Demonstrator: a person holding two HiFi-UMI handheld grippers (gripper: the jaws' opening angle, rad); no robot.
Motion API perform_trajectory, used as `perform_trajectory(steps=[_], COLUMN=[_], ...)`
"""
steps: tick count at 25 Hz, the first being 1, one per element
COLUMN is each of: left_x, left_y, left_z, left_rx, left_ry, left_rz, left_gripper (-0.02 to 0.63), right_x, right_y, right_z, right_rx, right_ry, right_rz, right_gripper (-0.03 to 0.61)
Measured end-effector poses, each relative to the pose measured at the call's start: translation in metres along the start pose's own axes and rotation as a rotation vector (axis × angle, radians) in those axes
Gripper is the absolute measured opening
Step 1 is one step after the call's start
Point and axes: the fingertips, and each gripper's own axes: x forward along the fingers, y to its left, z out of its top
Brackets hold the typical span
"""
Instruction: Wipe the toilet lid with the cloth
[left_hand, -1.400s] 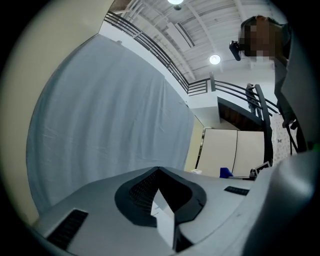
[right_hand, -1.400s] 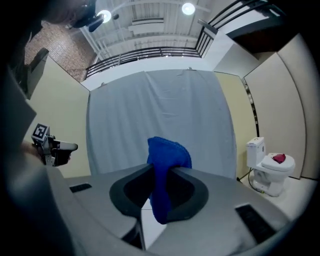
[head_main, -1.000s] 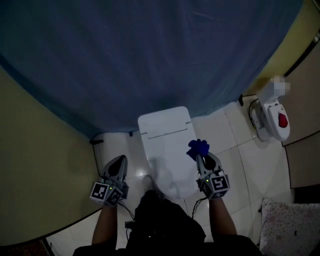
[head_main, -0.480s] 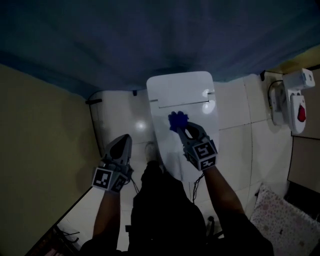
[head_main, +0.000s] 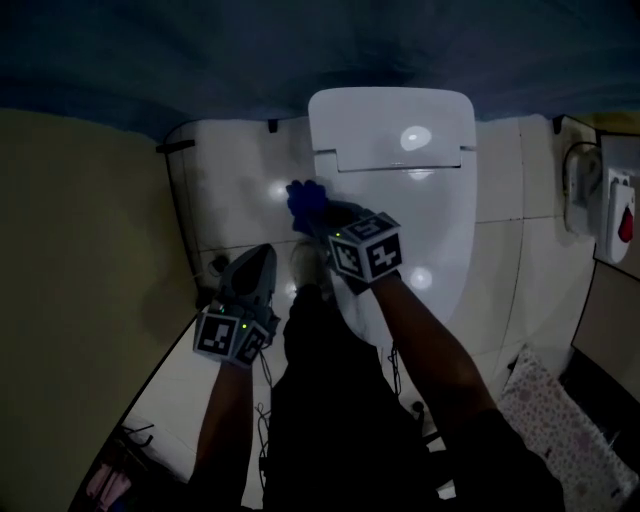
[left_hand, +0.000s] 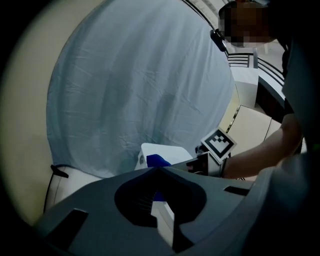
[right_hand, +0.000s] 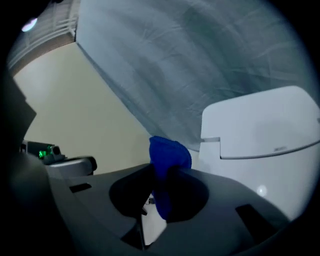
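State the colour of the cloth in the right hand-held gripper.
Blue. The cloth shows best in the right gripper view.

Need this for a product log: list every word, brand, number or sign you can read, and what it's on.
No readable text in any view.
Left gripper and right gripper: black-and-white square markers only, no letters.
Wall unit: any print too small to read.
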Motion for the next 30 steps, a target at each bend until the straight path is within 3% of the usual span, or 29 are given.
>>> perform_trajectory(steps=[3,7,10,18,30], left_x=[0.003,0.011,0.021,0.045,0.059], left_y=[0.007,0.012,0.013,-0.005,-0.037], left_z=[-0.023,-0.038,-0.040,-0.052,-0.074], left_rx=[-0.028,-0.035,-0.016,-0.015,-0.008], left_ry=[0.036,0.055,0.056,0.096,0.154], left_rz=[0.005,-0.007,-0.009,-0.069,-0.122], left_gripper=[-0.009,-0.009,-0.009,-0.009,-0.009], right_x=[0.024,0.028,0.023,0.002,-0.074], right_y=[-0.027,-0.059,-0.066,-0.102,-0.187], right_z=[-0.019,-0.027,-0.021,-0.033,-0.042], right_rx=[-0.048,-0.127,-0.202,-0.270,-0.249], right_ry=[0.115,0.179,0.178,0.166,0.152], right_rz=[-0.077,-0.146,-0.177,-0.240,-0.335], right_gripper=[0.060,0.060,0.061,0.061,0.061])
